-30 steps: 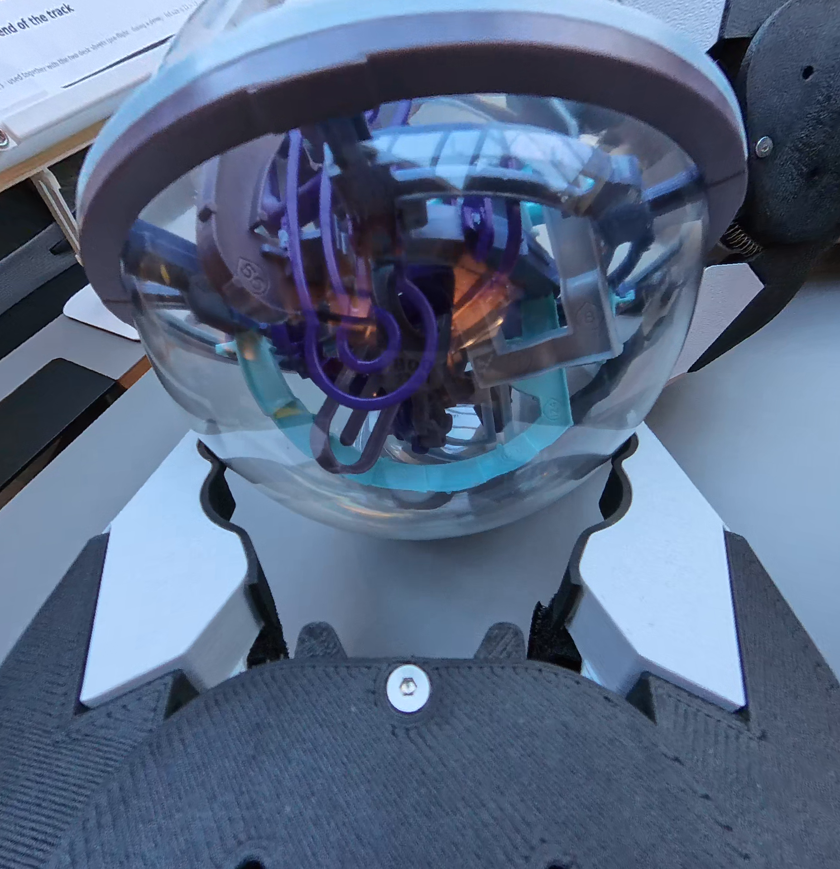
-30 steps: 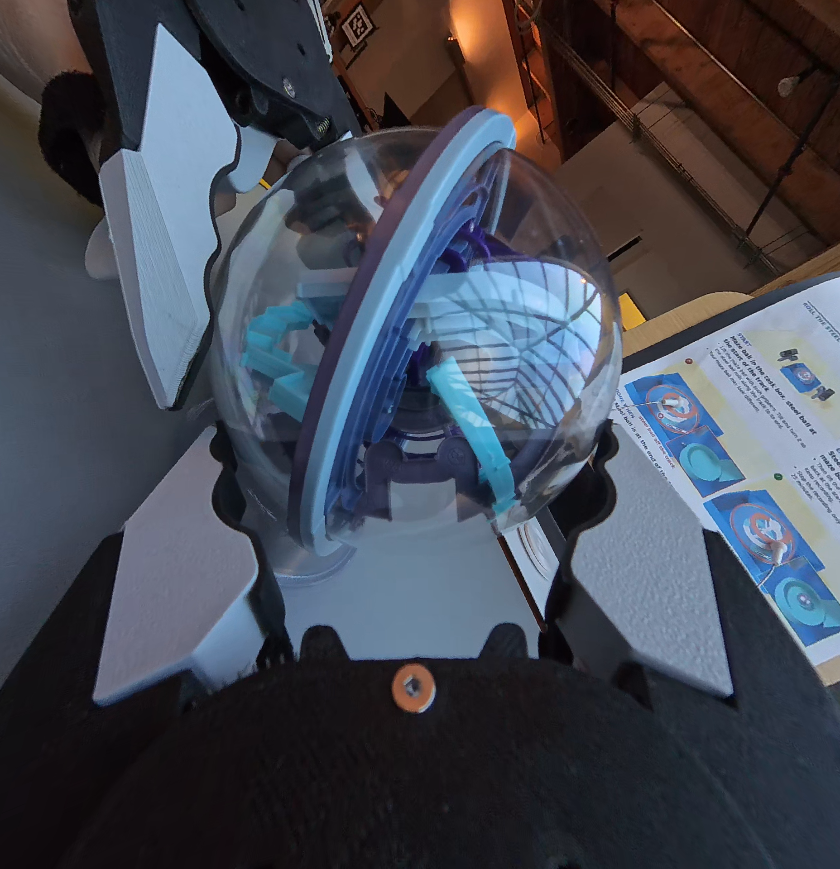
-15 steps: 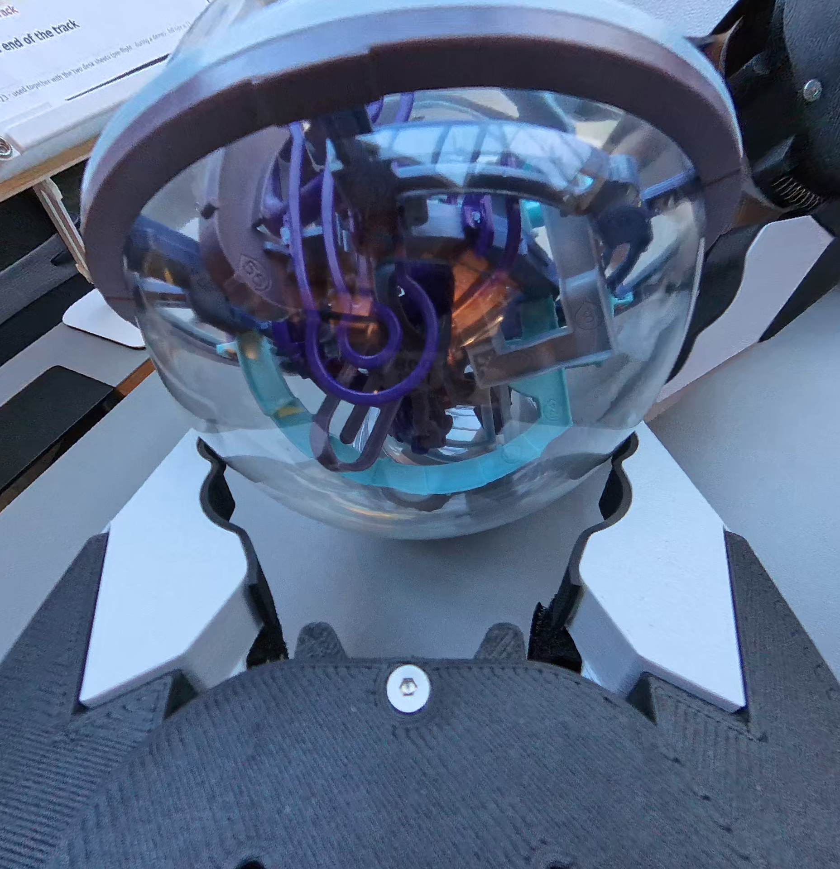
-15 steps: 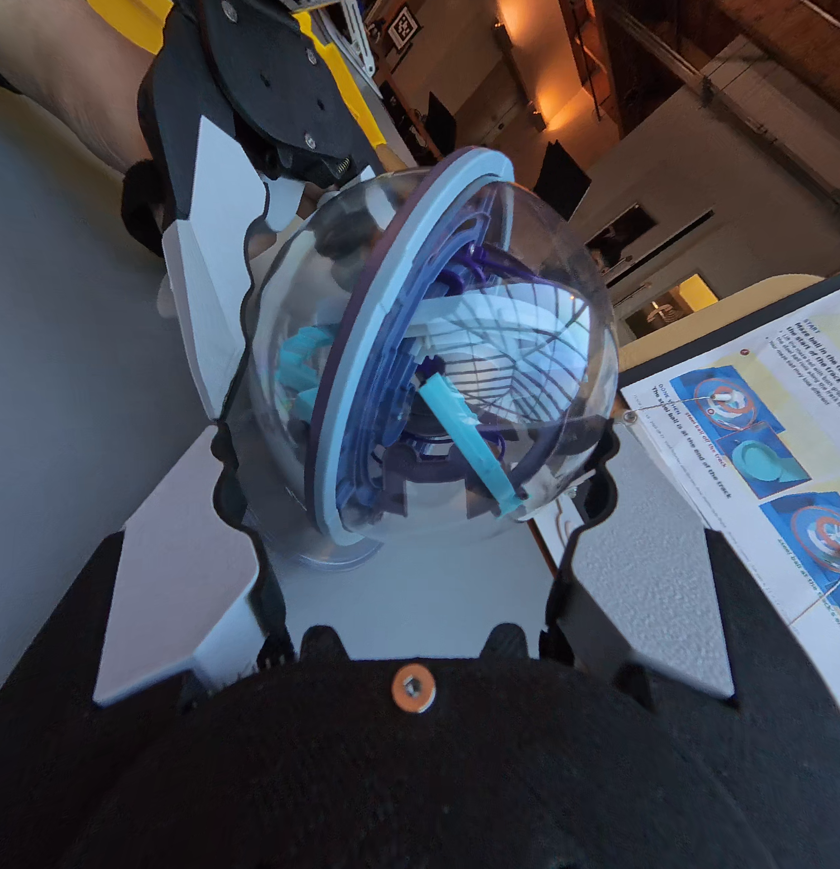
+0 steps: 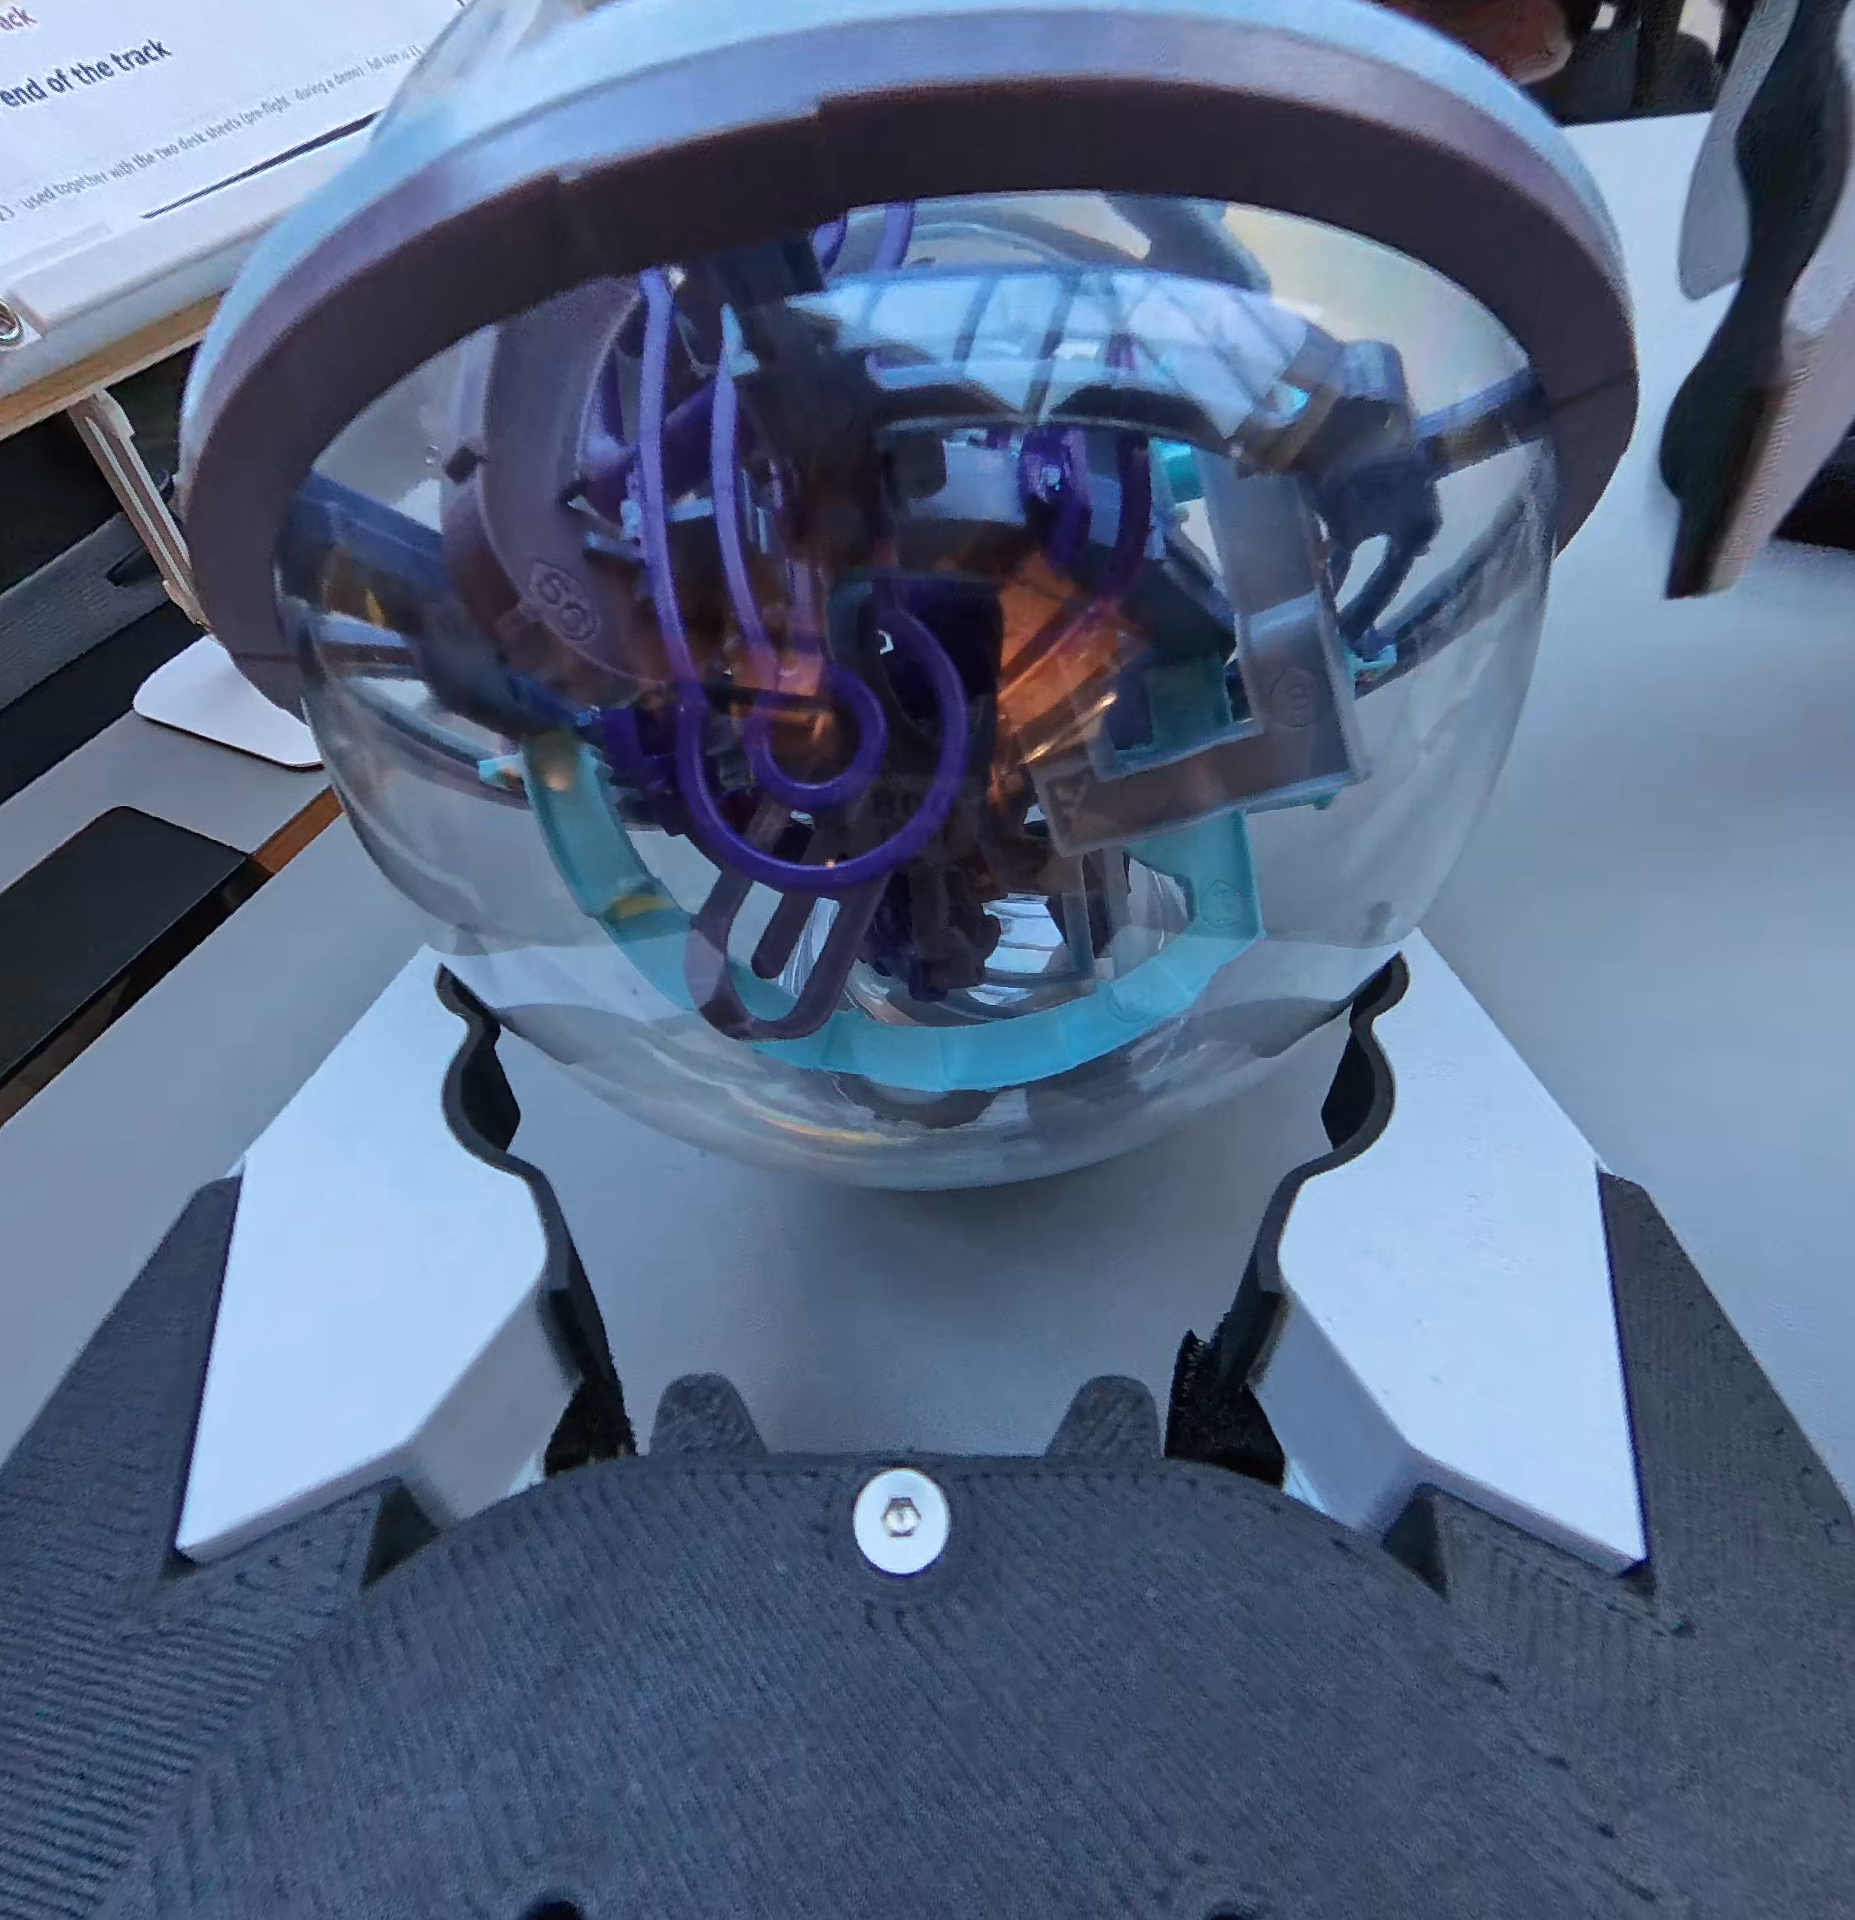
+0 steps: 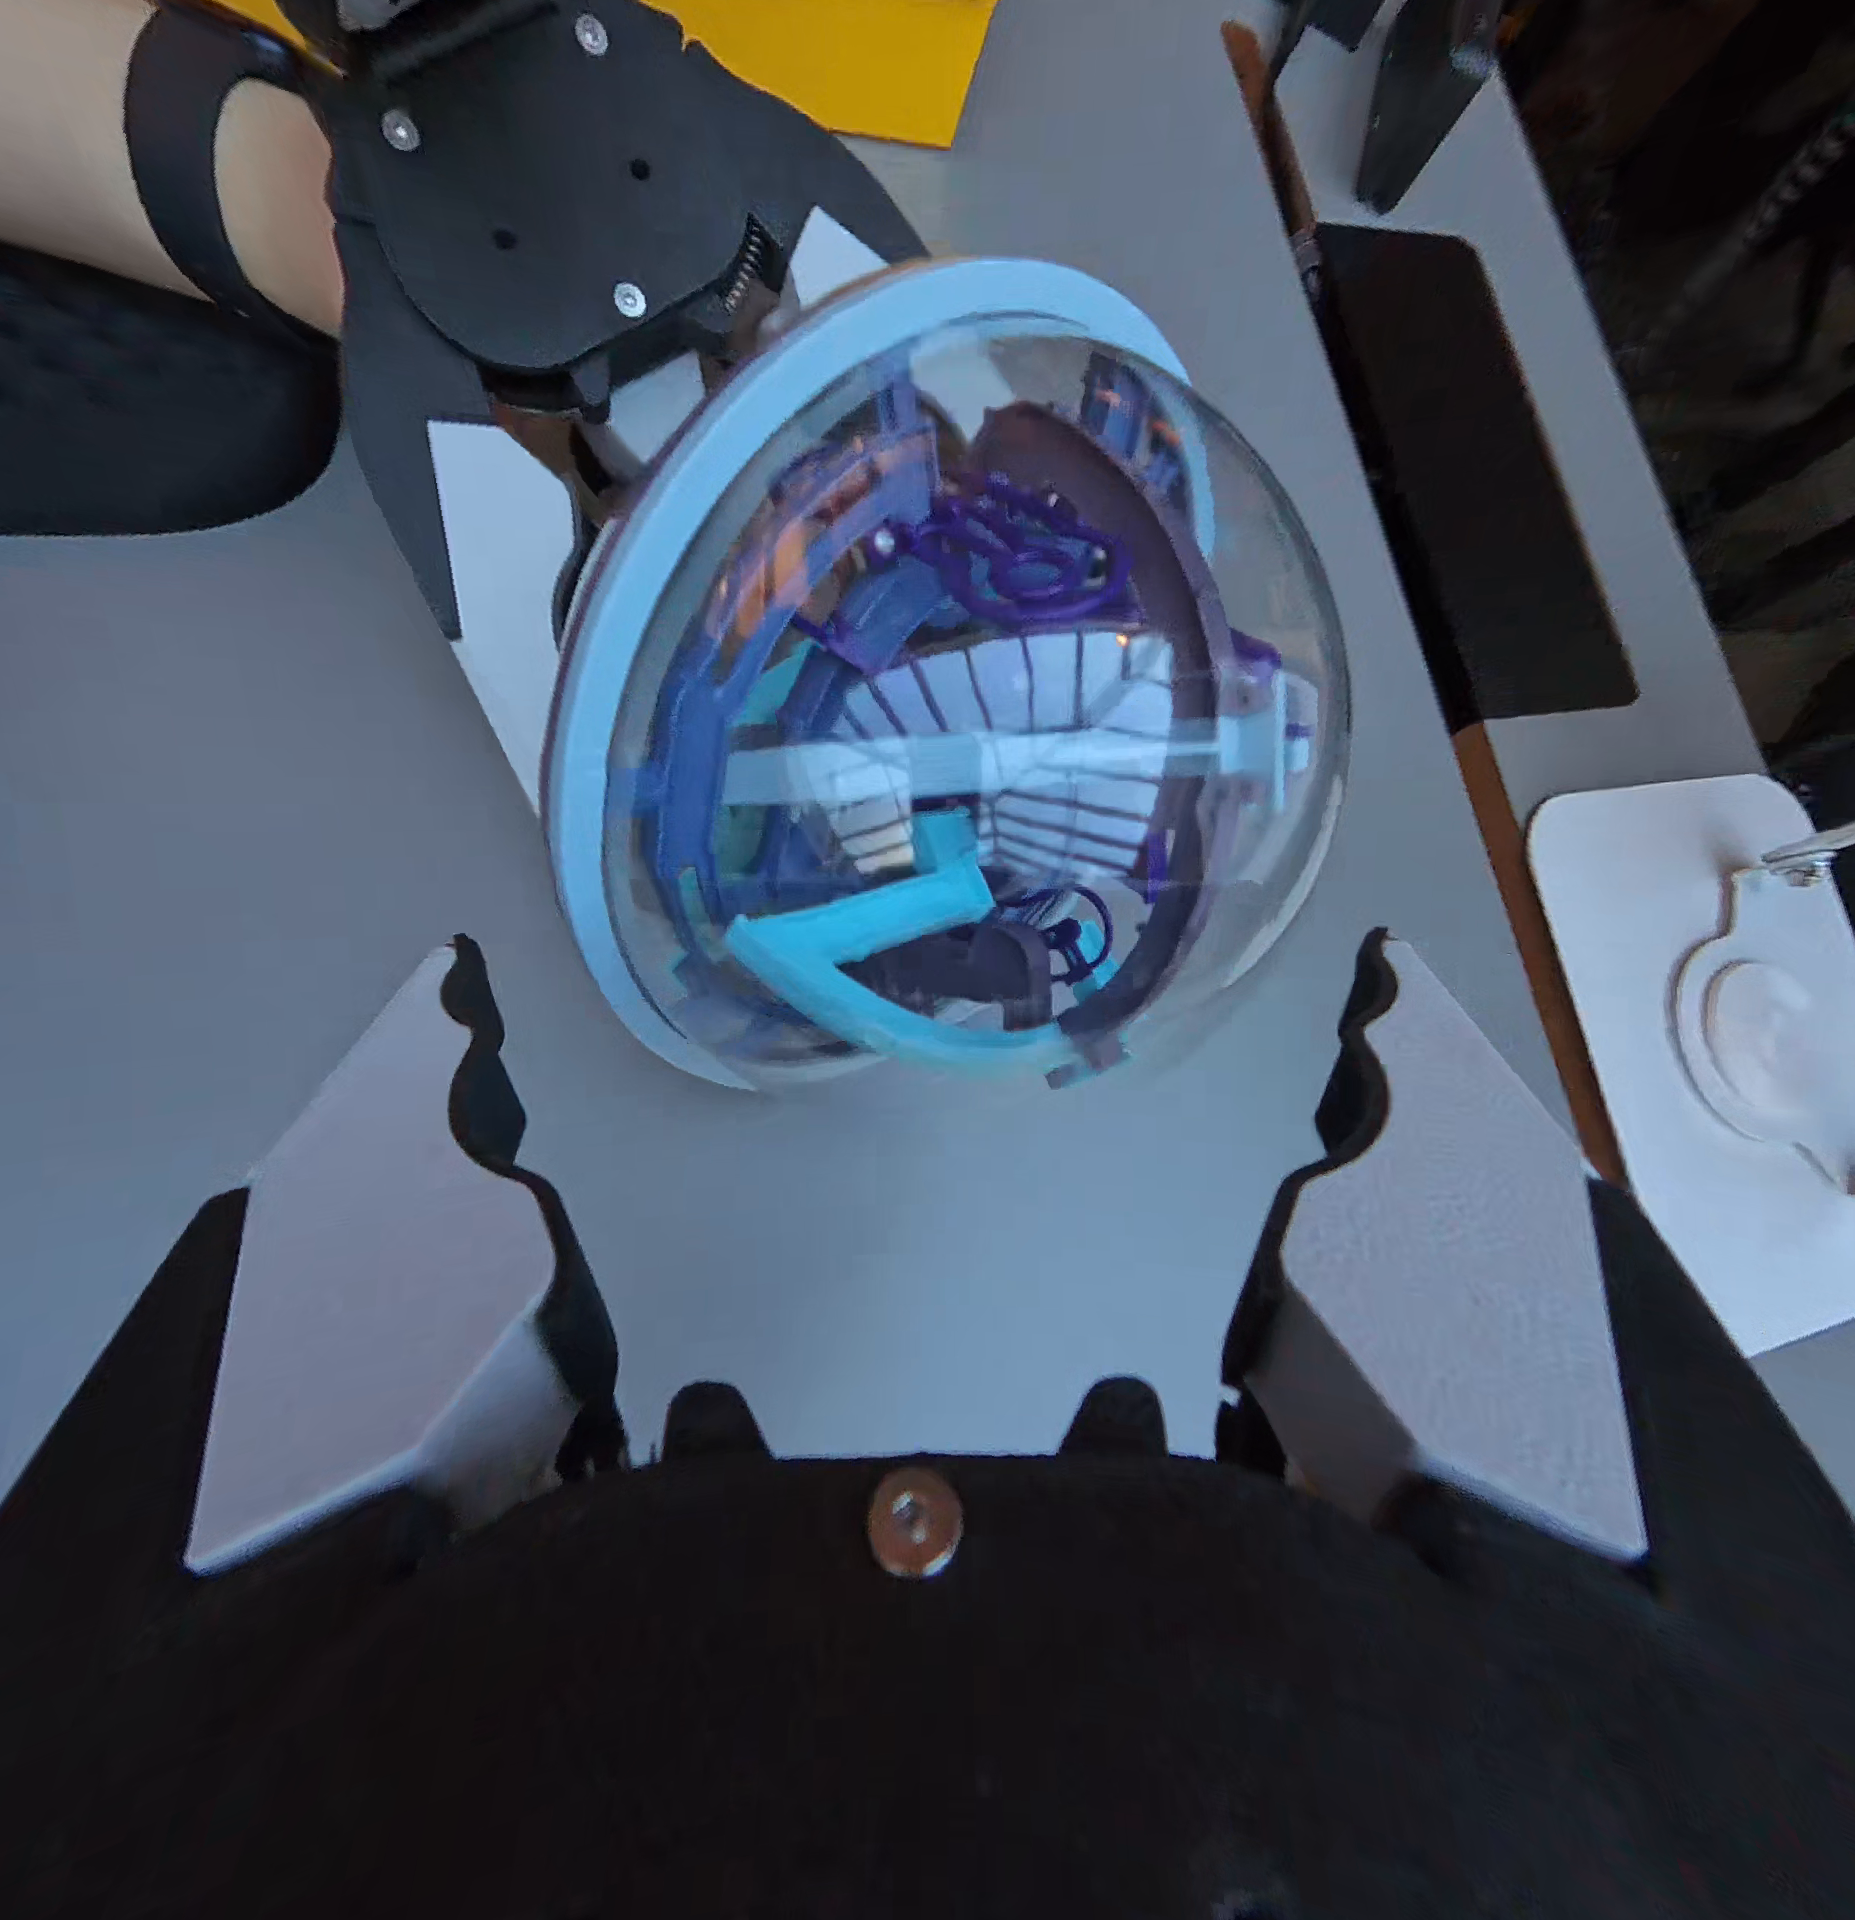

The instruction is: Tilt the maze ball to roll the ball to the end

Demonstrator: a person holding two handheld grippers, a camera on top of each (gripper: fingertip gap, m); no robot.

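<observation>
The maze ball (image 5: 902, 623) is a clear sphere with a grey-lilac ring around it and purple, teal and grey tracks inside. My left gripper (image 5: 918, 997) is shut on it, its white fingers pressing the lower sides, and holds it over the grey table. In the right wrist view the maze ball (image 6: 944, 707) sits beyond my right gripper (image 6: 918, 945), which is open, empty and apart from the sphere. The left gripper's black body (image 6: 549, 239) shows behind the ball there. One right finger (image 5: 1816, 312) shows at the top right, clear of the ball. I cannot pick out the small steel ball.
A printed sheet on a white board (image 5: 123, 156) stands at the back left. A black pad (image 6: 1453, 468) and a white plate with a clear stand (image 6: 1681, 987) lie right of the ball. A yellow sheet (image 6: 829, 62) and a person's forearm (image 6: 268, 208) are farther back.
My right gripper has let go of the maze ball, pulled back and risen, and now looks down at it. The left gripper keeps its hold; the ball barely moved in its view.
</observation>
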